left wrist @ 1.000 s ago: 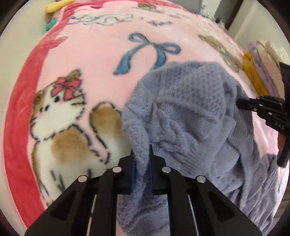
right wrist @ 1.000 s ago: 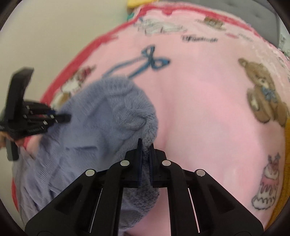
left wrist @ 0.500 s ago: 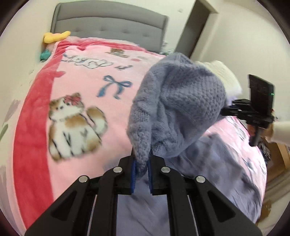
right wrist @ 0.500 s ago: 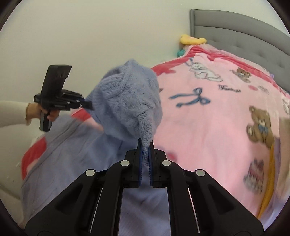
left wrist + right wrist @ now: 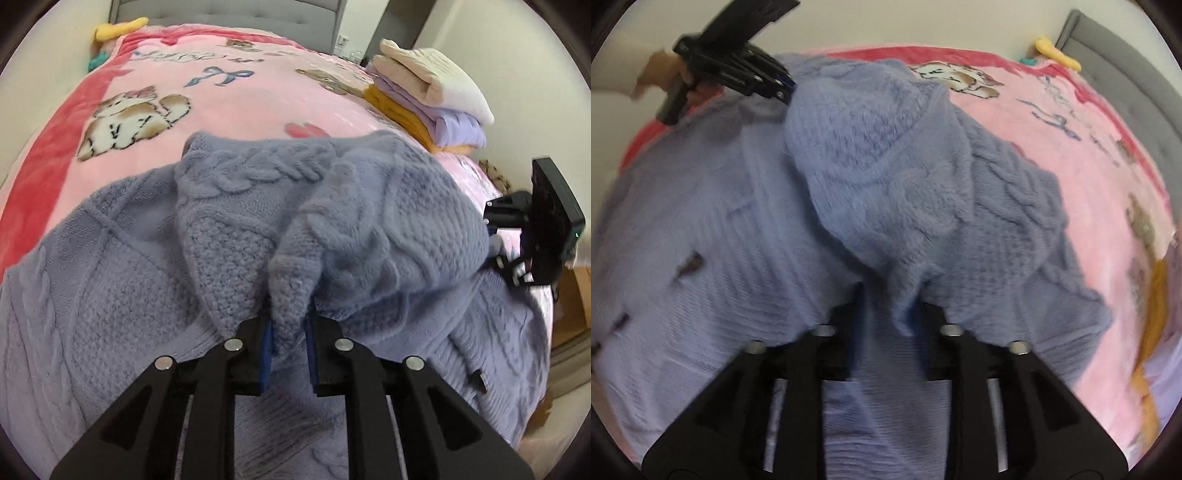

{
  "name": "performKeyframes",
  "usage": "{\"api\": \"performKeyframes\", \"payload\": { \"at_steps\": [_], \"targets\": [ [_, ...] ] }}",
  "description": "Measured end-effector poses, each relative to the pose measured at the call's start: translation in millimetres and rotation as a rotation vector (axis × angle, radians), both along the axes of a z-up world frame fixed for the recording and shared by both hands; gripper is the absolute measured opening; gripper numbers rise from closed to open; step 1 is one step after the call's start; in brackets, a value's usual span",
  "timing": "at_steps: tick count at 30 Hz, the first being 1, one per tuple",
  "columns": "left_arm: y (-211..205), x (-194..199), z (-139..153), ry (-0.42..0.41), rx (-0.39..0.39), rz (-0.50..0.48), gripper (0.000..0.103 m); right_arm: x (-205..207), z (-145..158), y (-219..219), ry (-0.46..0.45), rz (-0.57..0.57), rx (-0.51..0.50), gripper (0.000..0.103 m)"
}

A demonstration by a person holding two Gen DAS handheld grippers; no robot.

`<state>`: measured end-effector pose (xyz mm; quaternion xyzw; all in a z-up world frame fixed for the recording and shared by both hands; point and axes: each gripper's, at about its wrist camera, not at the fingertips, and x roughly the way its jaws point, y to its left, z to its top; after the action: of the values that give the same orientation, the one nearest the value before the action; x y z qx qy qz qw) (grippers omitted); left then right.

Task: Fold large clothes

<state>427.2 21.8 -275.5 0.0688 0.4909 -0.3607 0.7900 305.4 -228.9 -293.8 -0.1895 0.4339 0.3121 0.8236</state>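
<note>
A lavender-blue cable-knit sweater point(image 5: 369, 206) lies on a pink cartoon blanket point(image 5: 240, 99), its far part doubled back over its body. My left gripper point(image 5: 290, 332) has a thick fold of the knit filling the gap between its blue pads, and its jaws are opening. It also shows at the top left of the right wrist view, as the left gripper point(image 5: 783, 88) at the fold's other corner. My right gripper point(image 5: 892, 325) is opening too. A corner of the sweater point(image 5: 879, 177) hangs loose between its parted fingers. The right gripper point(image 5: 493, 225) also sits at the fold's right end.
A stack of folded clothes point(image 5: 424, 85), cream on lilac on orange, sits at the bed's far right edge. A grey headboard point(image 5: 229, 14) and a yellow toy point(image 5: 118, 27) are at the far end. A person's hand point(image 5: 653, 74) holds the left gripper.
Both grippers carried the sweater's edge up and back over its body, then lowered it into a fold. Their jaws, tightly shut before, have parted, the right more than the left.
</note>
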Motion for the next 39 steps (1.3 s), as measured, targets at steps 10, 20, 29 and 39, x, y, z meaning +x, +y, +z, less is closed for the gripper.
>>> {"api": "performKeyframes", "payload": {
  "at_steps": [10, 20, 29, 39],
  "targets": [
    [-0.2, -35.6, 26.2, -0.091, 0.046, 0.029, 0.069, 62.5, 109.9, -7.4, 0.003, 0.086, 0.262, 0.075],
    [-13.1, -73.9, 33.1, -0.009, -0.074, 0.143, 0.075, 176.6, 61.7, 66.1, 0.31, 0.29, 0.085, 0.048],
    [-1.0, -62.4, 24.8, 0.082, -0.203, 0.276, 0.087, 171.2, 31.0, 67.9, 0.492, 0.304, 0.052, 0.019],
    [0.6, -52.5, 36.9, 0.081, -0.227, 0.256, 0.098, 117.2, 123.5, 64.1, 0.202, 0.284, 0.153, 0.012]
  ]
}}
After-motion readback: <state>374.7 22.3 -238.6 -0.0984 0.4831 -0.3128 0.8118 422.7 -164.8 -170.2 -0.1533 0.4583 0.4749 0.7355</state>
